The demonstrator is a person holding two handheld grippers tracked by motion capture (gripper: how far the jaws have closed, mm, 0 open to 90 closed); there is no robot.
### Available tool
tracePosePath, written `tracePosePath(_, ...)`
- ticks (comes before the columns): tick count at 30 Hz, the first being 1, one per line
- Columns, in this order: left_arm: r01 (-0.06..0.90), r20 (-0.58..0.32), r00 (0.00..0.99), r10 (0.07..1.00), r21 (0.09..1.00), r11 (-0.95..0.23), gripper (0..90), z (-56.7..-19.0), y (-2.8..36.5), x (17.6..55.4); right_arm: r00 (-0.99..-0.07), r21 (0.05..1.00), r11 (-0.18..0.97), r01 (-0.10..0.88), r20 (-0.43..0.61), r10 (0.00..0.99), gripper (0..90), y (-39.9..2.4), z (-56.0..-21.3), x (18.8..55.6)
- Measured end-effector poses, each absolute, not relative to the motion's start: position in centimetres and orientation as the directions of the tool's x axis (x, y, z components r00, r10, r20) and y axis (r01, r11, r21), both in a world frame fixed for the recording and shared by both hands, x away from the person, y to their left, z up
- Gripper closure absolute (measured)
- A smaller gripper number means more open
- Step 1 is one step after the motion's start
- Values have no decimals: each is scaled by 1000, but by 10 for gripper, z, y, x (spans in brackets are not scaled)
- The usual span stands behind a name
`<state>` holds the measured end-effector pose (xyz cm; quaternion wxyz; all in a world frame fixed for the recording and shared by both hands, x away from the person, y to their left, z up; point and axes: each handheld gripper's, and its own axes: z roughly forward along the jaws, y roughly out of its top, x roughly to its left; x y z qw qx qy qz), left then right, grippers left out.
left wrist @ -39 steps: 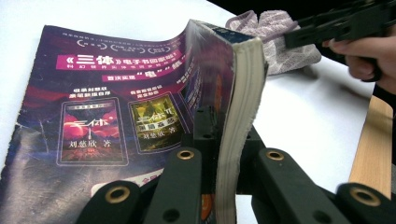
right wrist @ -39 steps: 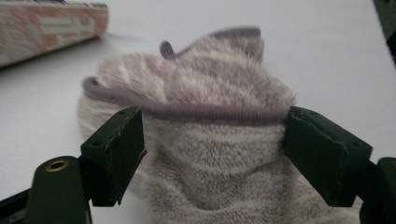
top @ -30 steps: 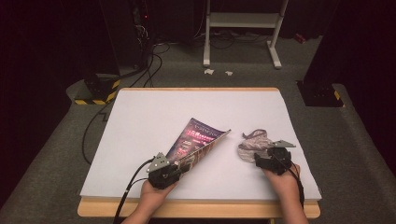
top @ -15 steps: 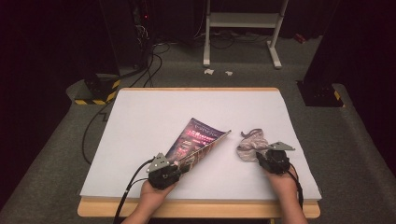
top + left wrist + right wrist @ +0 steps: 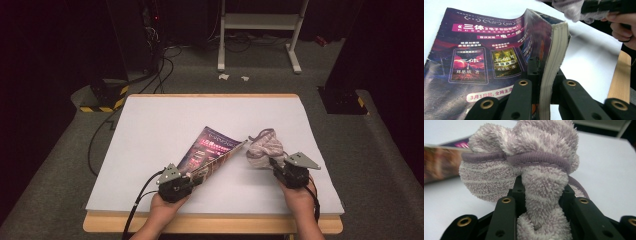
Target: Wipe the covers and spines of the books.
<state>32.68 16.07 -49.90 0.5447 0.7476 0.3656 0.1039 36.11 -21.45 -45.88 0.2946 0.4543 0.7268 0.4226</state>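
Observation:
A paperback book [image 5: 210,147] with a purple cover lies in the middle of the white table top [image 5: 165,120], its near part raised. My left gripper [image 5: 192,178] is shut on it. In the left gripper view the jaws [image 5: 544,67] pinch the cover and page block of the book [image 5: 499,50]. A fluffy lilac striped cloth [image 5: 264,146] hangs bunched just right of the book. My right gripper [image 5: 274,162] has just been closing and is shut on it. In the right gripper view the cloth [image 5: 524,152] bulges above the right gripper [image 5: 542,182].
The table's wooden front edge [image 5: 215,224] runs under both hands. On the floor beyond lie black cables [image 5: 150,75], a yellow-and-black striped block [image 5: 107,97] at the left, and a white metal stand [image 5: 260,30] at the back.
The right gripper has closed on the cloth and lifted it a little, so the cloth now stands bunched up closer to the book. The left gripper and the book have not moved.

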Motion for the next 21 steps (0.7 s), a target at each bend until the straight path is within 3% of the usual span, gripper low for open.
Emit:
tracePosePath(9,433,-240,713,659,890,-144,836,-499,160,327,-441,889,299,348,-126,889,674,-173,-447,367)
tracePosePath(14,430,-236,714,659,891,-148,836,-498,160,327,-411,860,342,380,-174,895,673,-161,-454,391)
tracePosePath(21,431,-236,714,660,890,-148,836,-498,159,327,-454,836,379,397,-179,873,673,-141,-465,398)
